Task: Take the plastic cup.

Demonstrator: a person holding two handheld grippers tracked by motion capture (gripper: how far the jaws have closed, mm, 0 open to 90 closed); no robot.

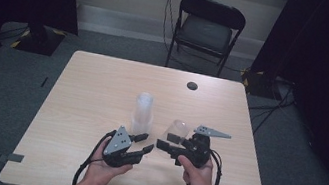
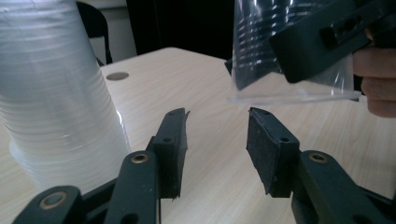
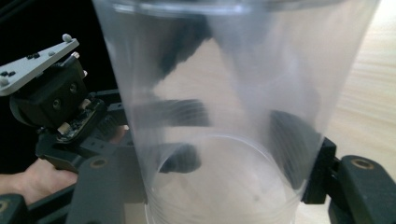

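at the lower centre of the high view, my right gripper (image 1: 167,147) gripped a single clear plastic cup (image 1: 177,131), its jaws closed on the cup's walls near the base, as seen in the right gripper view. the cup (image 3: 233,116) was lifted off the table (image 1: 103,82) and tilted, its long axis leaning away from upright. just left of it in the frame, my left gripper (image 1: 143,141) was empty, jaws moderately wide, pointing toward the cup. in the left gripper view the cup's rim (image 2: 294,95) hung at the upper right, just above and beyond the jaw tips. the stack of cups (image 1: 142,113) stood upright mid-table, just behind both grippers. i judged the left gripper the nearer to the stack.
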